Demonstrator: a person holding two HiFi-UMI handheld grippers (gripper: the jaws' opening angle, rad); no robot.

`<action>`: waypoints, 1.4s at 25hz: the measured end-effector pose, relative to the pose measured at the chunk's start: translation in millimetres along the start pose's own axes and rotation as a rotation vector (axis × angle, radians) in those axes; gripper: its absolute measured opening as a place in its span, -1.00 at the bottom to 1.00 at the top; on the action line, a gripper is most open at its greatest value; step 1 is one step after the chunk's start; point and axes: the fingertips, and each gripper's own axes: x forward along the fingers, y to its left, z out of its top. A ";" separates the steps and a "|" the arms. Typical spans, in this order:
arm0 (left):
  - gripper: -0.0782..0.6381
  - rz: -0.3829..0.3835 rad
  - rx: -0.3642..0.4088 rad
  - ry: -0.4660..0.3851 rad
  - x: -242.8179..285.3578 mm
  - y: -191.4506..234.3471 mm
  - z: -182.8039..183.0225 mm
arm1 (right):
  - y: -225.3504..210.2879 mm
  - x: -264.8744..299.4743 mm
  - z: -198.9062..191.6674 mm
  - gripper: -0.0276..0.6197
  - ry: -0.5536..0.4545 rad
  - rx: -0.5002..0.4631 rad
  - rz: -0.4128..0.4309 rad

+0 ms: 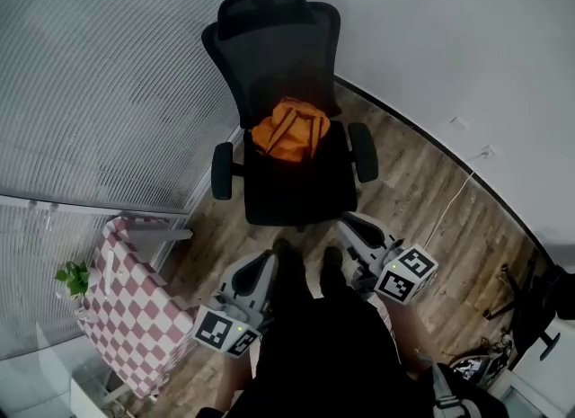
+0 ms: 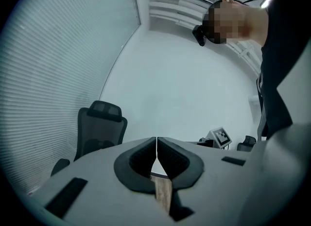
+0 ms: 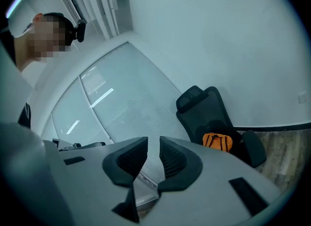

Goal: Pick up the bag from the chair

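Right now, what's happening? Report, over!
Left gripper shut, empty. Right gripper slightly open, empty. Orange bag on chair seat, untouched. Nothing blocking the way to it.

The chair (image 1: 278, 57) has a matt black mesh back; the bag (image 1: 289, 130) on its seat is orange cloth, softly creased; the floor (image 1: 422, 191) under the chair is wood-grain plank with a faint sheen; the wall (image 1: 431, 30) behind the chair is smooth matt white; the checked cloth (image 1: 135, 308) left of the chair looks matt; the left gripper (image 2: 156, 141) is smooth matt grey plastic with black ribbed pads (image 2: 143, 160).
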 end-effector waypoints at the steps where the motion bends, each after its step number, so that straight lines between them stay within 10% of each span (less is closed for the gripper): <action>1: -0.69 0.003 -0.005 0.003 1.5 6.8 -0.2 | -2.9 5.7 -1.6 -0.62 0.005 0.007 -0.006; 21: -0.69 -0.288 -0.010 0.049 96.5 182.8 57.5 | -76.2 176.0 -4.5 -0.40 0.173 -0.183 -0.310; 35: -0.69 -0.275 -0.021 0.174 171.0 201.6 53.1 | -245.9 216.4 -51.8 -0.23 0.304 -0.023 -0.373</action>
